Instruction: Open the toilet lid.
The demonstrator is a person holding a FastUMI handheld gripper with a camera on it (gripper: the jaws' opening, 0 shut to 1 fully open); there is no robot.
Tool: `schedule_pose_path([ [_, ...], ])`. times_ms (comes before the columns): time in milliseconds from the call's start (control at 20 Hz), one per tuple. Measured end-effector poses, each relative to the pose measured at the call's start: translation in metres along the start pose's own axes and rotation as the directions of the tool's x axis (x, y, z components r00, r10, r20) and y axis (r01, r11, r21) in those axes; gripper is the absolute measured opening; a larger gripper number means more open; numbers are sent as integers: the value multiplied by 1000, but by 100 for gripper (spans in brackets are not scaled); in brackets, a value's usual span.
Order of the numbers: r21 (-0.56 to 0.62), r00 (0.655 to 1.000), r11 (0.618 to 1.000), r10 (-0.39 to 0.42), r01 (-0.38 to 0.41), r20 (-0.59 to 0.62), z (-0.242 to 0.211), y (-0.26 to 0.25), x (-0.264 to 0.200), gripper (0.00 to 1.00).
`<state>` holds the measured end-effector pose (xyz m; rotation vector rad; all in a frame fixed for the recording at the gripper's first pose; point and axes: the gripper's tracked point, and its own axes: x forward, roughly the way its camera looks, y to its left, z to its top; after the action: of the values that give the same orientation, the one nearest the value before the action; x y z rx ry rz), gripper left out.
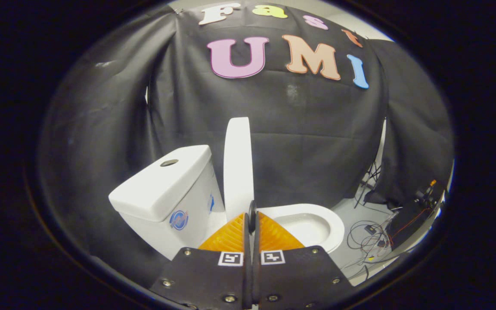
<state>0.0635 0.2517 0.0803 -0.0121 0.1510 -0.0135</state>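
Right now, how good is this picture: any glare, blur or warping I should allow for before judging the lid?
Gripper view: strong fisheye bending, so the wall cloth bulges and the upright toilet lid curves. Lighting is even, with soft sheen on the tank and no blown-out glare. The bowl rim is sharp; the cables on the floor look smeared. The gripper fingers are together just before the lid.

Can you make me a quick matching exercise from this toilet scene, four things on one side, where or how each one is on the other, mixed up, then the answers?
Things:
1. lid
2. tank
3. cables
4. gripper

Places or states:
A. on the floor, beside the bowl
B. raised, standing upright just beyond the fingers
C. fingers closed together
D. behind the raised lid, button on top

Pairs: 1-B, 2-D, 3-A, 4-C
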Motion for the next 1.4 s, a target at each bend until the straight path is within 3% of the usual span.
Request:
schedule_pose_path([
  [750,-63,995,998,-21,27,97,1,49,3,1],
  [1400,-126,996,992,-16,27,93,-10,67,4,2],
])
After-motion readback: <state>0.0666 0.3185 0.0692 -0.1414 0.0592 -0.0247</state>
